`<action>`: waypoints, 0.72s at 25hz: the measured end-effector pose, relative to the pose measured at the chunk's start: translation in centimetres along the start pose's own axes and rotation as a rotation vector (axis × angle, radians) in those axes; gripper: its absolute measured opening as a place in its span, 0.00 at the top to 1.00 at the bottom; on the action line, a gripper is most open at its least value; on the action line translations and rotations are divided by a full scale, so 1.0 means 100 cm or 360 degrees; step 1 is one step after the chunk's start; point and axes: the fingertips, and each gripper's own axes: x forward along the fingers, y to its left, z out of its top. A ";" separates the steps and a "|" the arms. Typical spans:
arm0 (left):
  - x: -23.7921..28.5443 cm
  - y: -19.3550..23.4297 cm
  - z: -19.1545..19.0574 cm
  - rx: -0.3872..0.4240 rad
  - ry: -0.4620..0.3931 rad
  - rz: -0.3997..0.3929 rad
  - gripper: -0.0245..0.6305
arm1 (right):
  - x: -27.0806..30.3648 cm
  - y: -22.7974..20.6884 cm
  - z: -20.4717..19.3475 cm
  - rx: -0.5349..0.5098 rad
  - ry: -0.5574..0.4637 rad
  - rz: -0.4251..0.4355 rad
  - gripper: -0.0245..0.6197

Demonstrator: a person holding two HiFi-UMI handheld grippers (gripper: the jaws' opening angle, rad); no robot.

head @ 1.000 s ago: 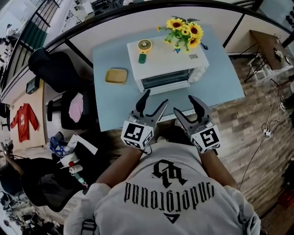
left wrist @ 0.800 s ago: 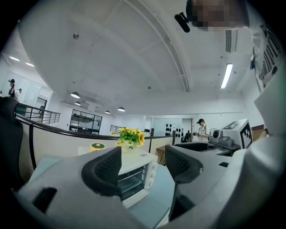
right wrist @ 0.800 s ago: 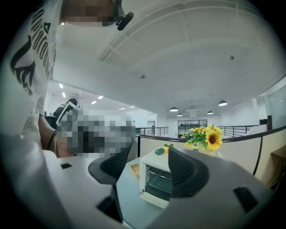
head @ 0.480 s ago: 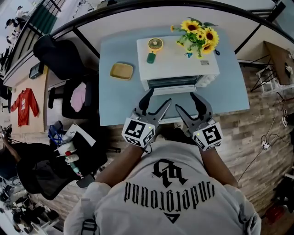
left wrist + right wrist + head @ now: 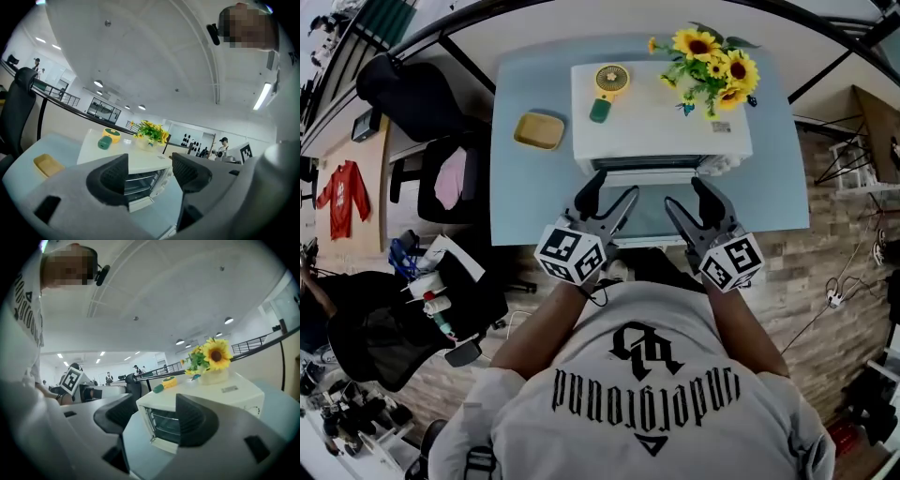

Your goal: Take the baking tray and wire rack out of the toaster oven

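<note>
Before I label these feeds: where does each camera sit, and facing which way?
Head view: on the head, steeply down onto the toaster oven; shows arms, left gripper, right gripper.
Left gripper view: on that gripper, facing the oven front between its open jaws.
Right gripper view: likewise; open, empty jaws just closing slightly.
Shared: oven, sunflowers.

Light blue rectangular table (image 5: 520, 202), upper centre of the head view, standing on a wood plank floor (image 5: 830, 234). Two things sit directly on the tabletop. White toaster oven (image 5: 661, 117) is at upper centre-right, set toward the far edge, with its front facing the lower edge of the frame. Small yellow square dish (image 5: 537, 130) lies flat just left of the oven, apart from it. Blue surface shows in front of the oven and on both sides. Table's near edge runs across mid-frame.
</note>
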 end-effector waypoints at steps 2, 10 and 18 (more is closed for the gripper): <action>0.005 0.008 -0.010 -0.0074 0.0022 0.0026 0.50 | 0.001 -0.015 -0.008 0.0088 0.0007 0.0002 0.55; 0.027 0.031 -0.059 -0.0449 0.0078 0.0064 0.50 | 0.012 -0.063 -0.040 0.0449 0.0009 0.0022 0.57; 0.044 0.062 -0.099 -0.0862 0.0031 0.0101 0.50 | 0.027 -0.096 -0.069 0.0782 -0.0001 0.0004 0.59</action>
